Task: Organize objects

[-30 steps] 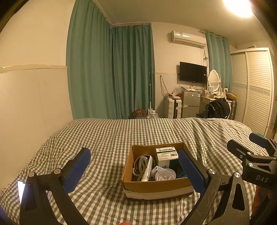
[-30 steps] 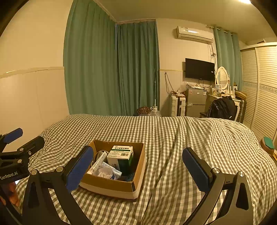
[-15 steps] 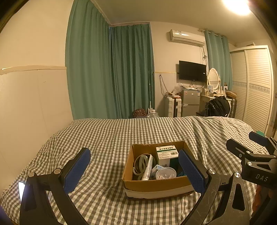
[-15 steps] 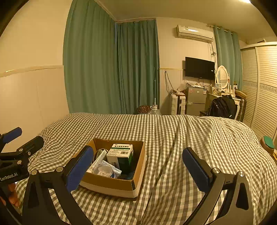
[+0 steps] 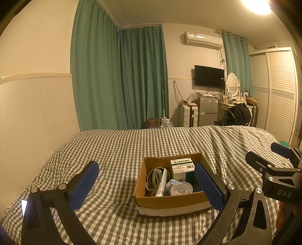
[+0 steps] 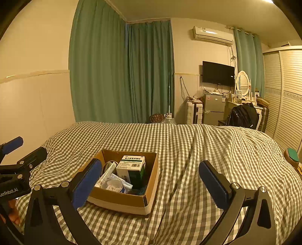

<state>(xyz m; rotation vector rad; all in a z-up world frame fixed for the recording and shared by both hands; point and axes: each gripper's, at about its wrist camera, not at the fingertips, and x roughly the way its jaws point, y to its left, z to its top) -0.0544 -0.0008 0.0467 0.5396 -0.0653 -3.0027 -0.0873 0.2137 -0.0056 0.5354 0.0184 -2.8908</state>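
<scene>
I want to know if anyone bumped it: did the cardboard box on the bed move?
No. The cardboard box sits on the same spot of the checked bedcover, with the same wrinkles beside it.

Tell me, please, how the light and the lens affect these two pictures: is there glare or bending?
Left wrist view: the ceiling lamp glares white at top right. Both views: warm, dim yellow light, dark rounded corners, and fisheye bending of the curtains. The cardboard box stays sharp enough.
</scene>
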